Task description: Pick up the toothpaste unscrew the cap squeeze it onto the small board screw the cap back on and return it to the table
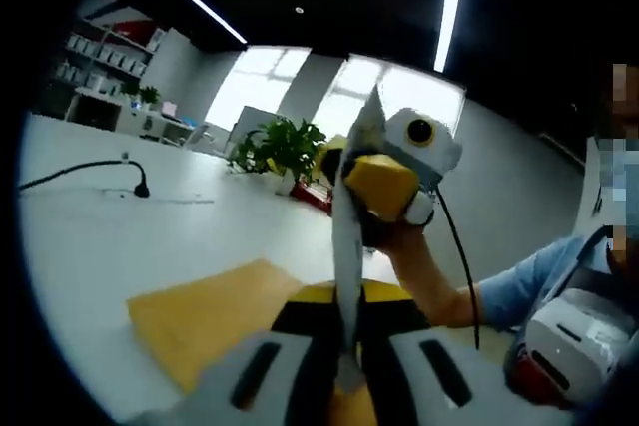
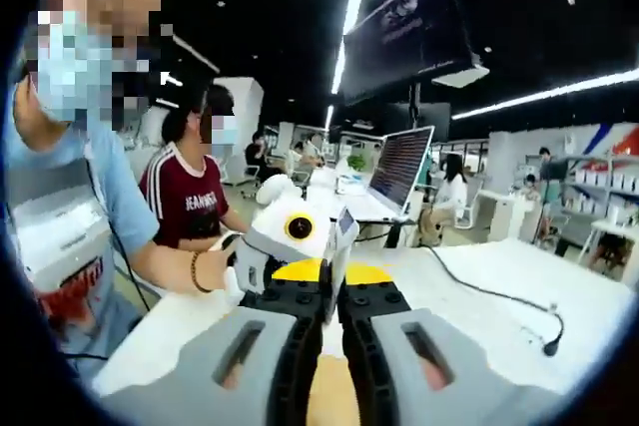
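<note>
Two tongs share one toothpaste tube (image 1: 346, 246), held up in the air above the white bench (image 1: 90, 236). In the left gripper view, the left tongs (image 1: 346, 371) are closed on the tube's flat tail, and the tube rises thin and edge-on to the right tongs (image 1: 384, 187), which clamp its other end. In the right gripper view, the right tongs (image 2: 332, 321) are closed tight on that end; I cannot tell whether a cap is still on it.

Below, a yellow board (image 1: 205, 316) lies on the bench near its front edge.

Risks, as I judge them: a twist by the right tongs could wring the soft tube instead of turning the cap. Too hard a pinch may spurt paste early, wide of the board. A loosened cap could drop to the bench and roll off.
</note>
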